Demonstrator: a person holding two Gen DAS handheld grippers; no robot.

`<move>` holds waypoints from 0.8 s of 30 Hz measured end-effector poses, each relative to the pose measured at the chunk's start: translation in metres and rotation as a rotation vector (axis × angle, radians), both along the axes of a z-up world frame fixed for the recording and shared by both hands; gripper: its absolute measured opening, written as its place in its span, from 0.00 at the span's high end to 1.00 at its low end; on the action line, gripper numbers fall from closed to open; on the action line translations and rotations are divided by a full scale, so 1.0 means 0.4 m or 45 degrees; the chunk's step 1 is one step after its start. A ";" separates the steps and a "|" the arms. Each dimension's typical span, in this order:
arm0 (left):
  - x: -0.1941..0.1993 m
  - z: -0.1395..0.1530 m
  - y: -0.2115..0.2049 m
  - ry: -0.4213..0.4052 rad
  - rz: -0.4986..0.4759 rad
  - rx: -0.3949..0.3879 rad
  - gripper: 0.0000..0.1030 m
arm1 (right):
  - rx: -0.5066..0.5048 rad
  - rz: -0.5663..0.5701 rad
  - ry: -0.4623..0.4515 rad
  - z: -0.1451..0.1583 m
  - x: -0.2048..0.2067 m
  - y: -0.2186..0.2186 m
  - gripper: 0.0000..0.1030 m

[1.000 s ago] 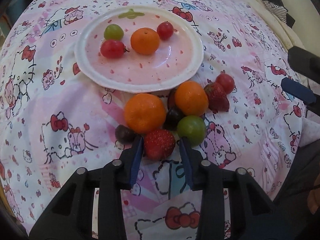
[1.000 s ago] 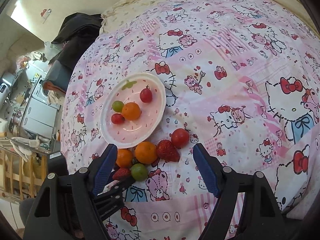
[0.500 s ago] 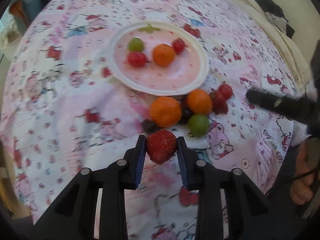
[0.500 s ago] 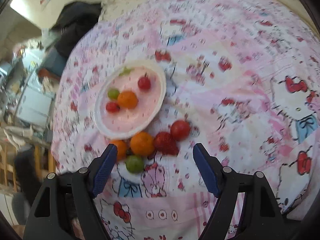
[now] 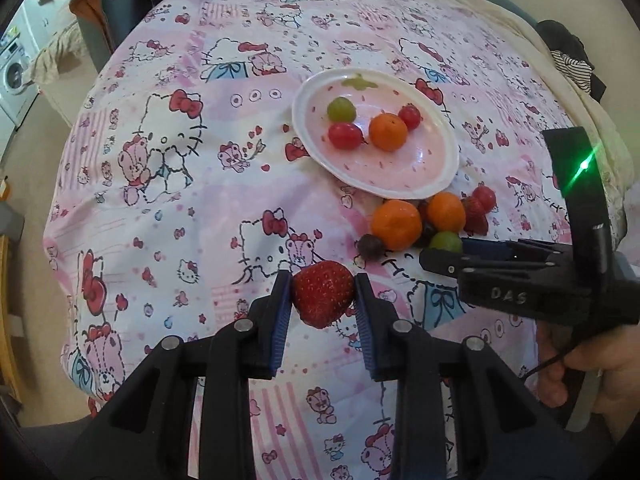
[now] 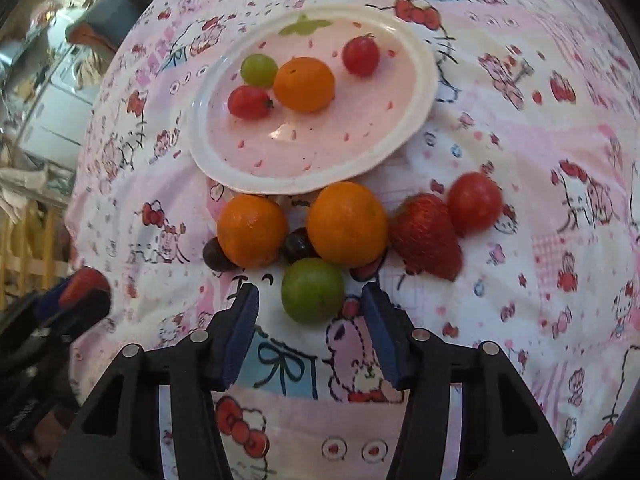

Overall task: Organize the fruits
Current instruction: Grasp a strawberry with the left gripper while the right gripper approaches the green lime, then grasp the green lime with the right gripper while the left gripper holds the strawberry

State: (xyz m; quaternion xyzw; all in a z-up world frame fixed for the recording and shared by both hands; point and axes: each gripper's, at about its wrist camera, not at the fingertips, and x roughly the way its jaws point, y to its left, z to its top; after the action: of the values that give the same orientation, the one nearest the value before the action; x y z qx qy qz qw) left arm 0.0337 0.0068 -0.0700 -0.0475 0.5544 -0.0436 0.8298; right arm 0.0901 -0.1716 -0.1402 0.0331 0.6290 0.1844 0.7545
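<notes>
Left gripper (image 5: 323, 300) is clamped on a strawberry (image 5: 323, 294), held clear above the cloth (image 5: 168, 208). Right gripper (image 6: 310, 312) jaws, just closing, stand partly open astride a green fruit (image 6: 312, 290) below the plate (image 6: 416, 120), pads not touching it.

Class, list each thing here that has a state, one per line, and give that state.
Left gripper: shut on large red strawberry, lifted off the cloth.
Right gripper: open, jaws just closing around green grape, pads not touching.
Pink round plate: holding four fruits.
Second strawberry: lying on the cloth.
</notes>
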 end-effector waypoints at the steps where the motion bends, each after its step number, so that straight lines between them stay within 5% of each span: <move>1: 0.001 0.001 -0.001 -0.005 0.001 0.007 0.74 | -0.018 0.008 -0.023 0.001 -0.003 0.006 0.54; 5: 0.007 -0.001 -0.004 -0.014 0.009 0.016 0.74 | -0.050 0.039 -0.065 0.009 -0.012 0.011 0.70; 14: 0.014 -0.015 -0.009 -0.051 0.007 0.125 0.74 | 0.183 -0.043 -0.068 0.072 -0.031 -0.056 0.71; 24: 0.011 0.012 0.013 -0.108 0.052 0.089 0.74 | 0.512 -0.146 -0.246 0.196 -0.036 -0.120 0.71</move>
State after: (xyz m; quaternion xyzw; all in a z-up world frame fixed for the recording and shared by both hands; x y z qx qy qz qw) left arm 0.0379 0.0120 -0.0653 -0.0280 0.5188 -0.0090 0.8544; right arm 0.0758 -0.2196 -0.0617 0.2008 0.5015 0.2650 0.7987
